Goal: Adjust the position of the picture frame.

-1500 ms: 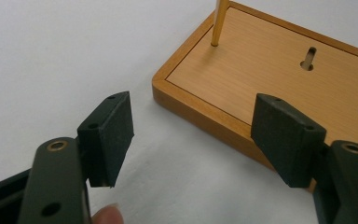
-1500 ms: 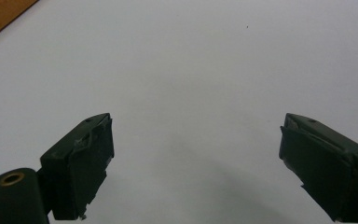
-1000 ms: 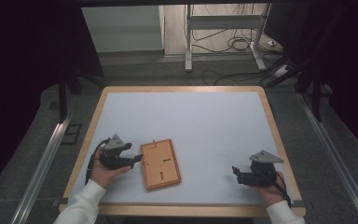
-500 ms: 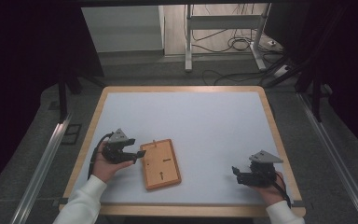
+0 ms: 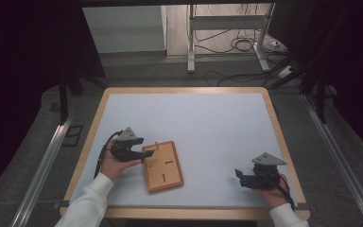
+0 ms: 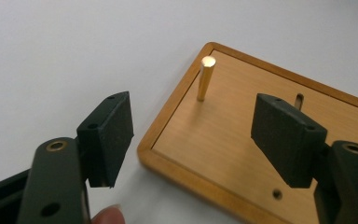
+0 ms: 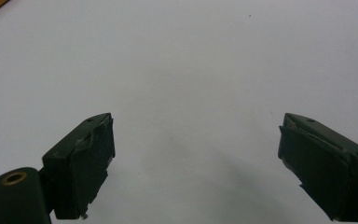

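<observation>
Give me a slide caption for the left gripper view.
Open left claw poised over a corner of the wooden board, facing its upright brass peg.

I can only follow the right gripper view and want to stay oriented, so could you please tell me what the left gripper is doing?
Observer: The left gripper is open, its jaws straddling a corner of a wooden board.
Operator: Is anything standing on that board?
Observer: Yes, a brass peg stands upright near that corner.
Operator: And where is my gripper relative to the board?
Observer: In the high view, the right gripper is off to the board's right, over bare table.
</observation>
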Action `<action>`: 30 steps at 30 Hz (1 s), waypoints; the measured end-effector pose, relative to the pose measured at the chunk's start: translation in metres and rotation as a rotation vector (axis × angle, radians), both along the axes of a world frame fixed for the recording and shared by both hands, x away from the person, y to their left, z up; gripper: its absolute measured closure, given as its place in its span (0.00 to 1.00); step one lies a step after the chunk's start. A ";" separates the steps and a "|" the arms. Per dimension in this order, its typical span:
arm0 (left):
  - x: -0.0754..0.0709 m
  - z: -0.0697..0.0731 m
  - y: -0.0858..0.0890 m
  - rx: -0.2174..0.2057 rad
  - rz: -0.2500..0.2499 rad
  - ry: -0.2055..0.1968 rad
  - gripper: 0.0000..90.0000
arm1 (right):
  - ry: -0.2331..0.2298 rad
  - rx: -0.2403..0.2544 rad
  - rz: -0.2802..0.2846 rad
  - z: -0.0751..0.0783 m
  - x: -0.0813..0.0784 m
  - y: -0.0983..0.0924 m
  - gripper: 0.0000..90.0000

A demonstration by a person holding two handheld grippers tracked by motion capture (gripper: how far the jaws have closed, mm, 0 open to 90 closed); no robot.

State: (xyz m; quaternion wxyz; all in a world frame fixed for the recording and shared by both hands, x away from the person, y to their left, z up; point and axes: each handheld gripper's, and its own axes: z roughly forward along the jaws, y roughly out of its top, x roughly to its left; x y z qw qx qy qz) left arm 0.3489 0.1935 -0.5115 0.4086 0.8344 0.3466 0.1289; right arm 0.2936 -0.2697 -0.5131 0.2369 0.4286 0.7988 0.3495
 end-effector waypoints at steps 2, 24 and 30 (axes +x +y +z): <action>0.004 -0.001 -0.005 0.005 -0.009 0.006 0.34 | 0.000 -0.001 0.000 0.000 0.000 0.000 0.12; 0.023 -0.011 -0.028 0.026 -0.034 -0.013 0.66 | 0.002 0.001 -0.007 0.001 0.000 -0.001 0.12; 0.026 -0.013 -0.030 0.023 -0.053 0.000 0.85 | 0.005 0.005 -0.008 0.002 0.001 -0.001 0.12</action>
